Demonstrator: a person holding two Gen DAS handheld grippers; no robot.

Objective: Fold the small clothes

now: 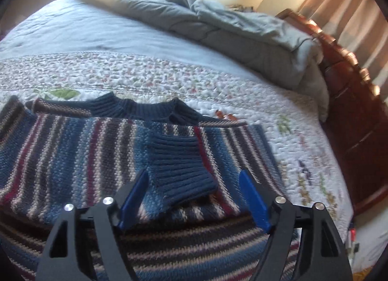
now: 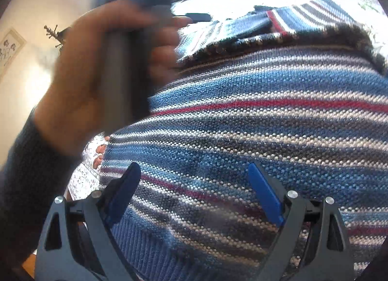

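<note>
Striped knit in blue, navy, cream and dark red fills the lower half of the left wrist view: a small sweater (image 1: 80, 150) lies on a bed (image 1: 80, 38) over a floral quilt (image 1: 242, 92). Its navy ribbed collar (image 1: 135, 108) sits at centre frame, and a navy ribbed cuff (image 1: 179, 169) of a folded-in sleeve rests on the sweater's front. At the bottom of the frame, the left hand-held gripper (image 1: 194, 193) hangs over the cuff with its blue fingers (image 1: 134, 198) spread wide apart, gripping nothing. A rumpled grey comforter (image 1: 230, 28) lies in the upper right, beside a reddish wooden bed frame (image 1: 351, 101).

In the right wrist view, the sweater (image 2: 254, 121) fills most of the frame at close range. The right hand-held gripper (image 2: 194, 191), at bottom centre, has its blue fingers (image 2: 265, 196) parted, holding nothing, low over the knit. At left, blurred, the person's left hand (image 2: 92, 79) grips a grey handle (image 2: 118, 72).
</note>
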